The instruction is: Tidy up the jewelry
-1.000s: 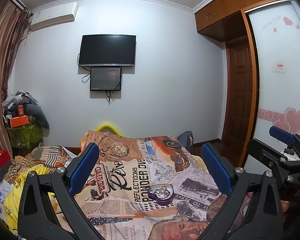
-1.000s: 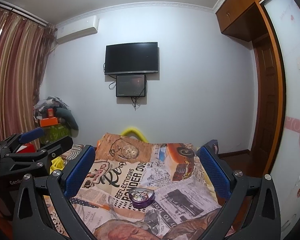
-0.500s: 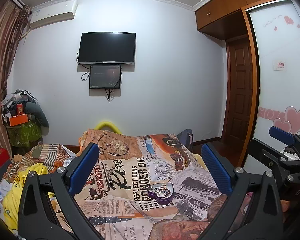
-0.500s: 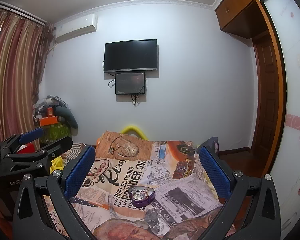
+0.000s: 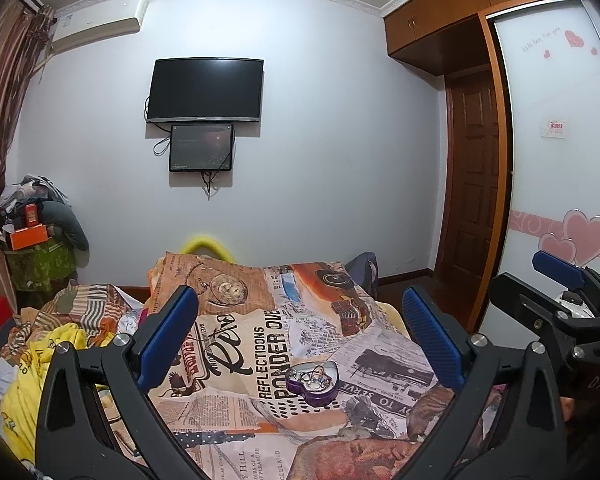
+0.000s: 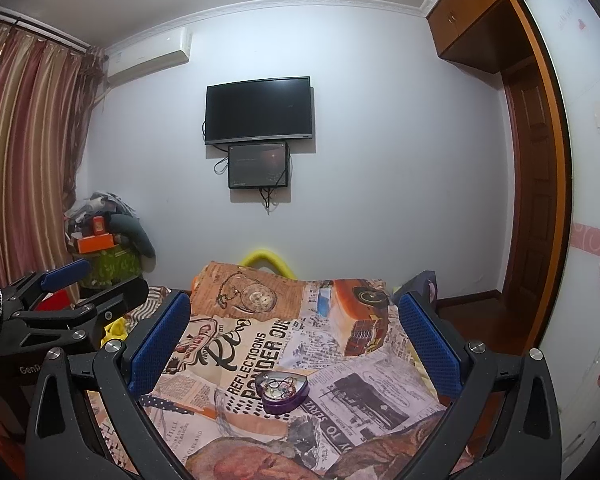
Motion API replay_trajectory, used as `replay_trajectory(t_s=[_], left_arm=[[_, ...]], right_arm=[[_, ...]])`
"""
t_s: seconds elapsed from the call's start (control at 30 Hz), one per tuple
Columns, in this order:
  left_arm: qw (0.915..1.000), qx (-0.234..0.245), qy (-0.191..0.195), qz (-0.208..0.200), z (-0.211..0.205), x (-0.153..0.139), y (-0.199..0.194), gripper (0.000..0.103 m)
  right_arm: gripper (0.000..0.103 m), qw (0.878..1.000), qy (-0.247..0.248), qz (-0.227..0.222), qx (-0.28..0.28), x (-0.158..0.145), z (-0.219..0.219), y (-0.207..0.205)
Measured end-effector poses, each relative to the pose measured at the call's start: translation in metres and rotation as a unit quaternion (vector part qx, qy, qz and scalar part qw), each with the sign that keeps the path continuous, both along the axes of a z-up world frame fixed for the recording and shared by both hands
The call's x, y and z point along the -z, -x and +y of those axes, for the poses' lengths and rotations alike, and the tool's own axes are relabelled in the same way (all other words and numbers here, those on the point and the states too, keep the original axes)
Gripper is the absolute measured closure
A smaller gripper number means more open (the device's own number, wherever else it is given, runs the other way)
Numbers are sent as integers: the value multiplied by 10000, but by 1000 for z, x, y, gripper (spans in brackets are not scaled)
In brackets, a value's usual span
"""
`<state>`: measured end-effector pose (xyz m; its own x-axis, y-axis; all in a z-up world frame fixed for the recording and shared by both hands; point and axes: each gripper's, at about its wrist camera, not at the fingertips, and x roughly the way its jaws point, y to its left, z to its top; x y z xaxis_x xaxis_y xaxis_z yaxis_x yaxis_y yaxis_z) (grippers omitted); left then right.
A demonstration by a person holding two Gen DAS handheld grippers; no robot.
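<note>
A purple heart-shaped jewelry box (image 5: 313, 382) lies open on the bed, holding a tangle of rings and chains (image 5: 314, 377). It appears again in the right wrist view as the same box (image 6: 285, 393) with jewelry (image 6: 281, 387) inside. My left gripper (image 5: 300, 340) is open, its blue pads wide apart, held above and short of the box. My right gripper (image 6: 294, 340) is open too, empty, hovering the same way. Each gripper shows at the edge of the other's view: the right one (image 5: 560, 280) and the left one (image 6: 72, 280).
A newspaper-print bedspread (image 5: 260, 340) covers the bed. Yellow and striped bedding (image 5: 60, 332) is piled at its left. A wardrobe with heart stickers (image 5: 560, 160) stands at the right, a door (image 5: 476, 200) beyond it. Clutter (image 5: 32, 232) fills the far left corner.
Both cameras have tilted slightly upward, so the wall screens sit a little lower in view. The box and both grippers' openings are unchanged.
</note>
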<state>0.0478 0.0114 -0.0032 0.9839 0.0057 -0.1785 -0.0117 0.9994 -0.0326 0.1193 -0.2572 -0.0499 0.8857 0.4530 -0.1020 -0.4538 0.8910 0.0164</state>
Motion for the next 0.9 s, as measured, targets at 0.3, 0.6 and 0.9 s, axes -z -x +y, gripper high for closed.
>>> replay_trajectory(t_s=[0.3,0.6,0.9], left_arm=[[9999,115,55,45,1,-1,-1,0],[9998,161,38,59,-1,-2,0,0],[9999,130,71,84,0,1,-3,0]], right_arm=[[0,10000,-17,24,33,2,-2,0],[0,10000,-53,22,30,2,-5,0],[0,10000,-65,51,52,3,-5,-2]])
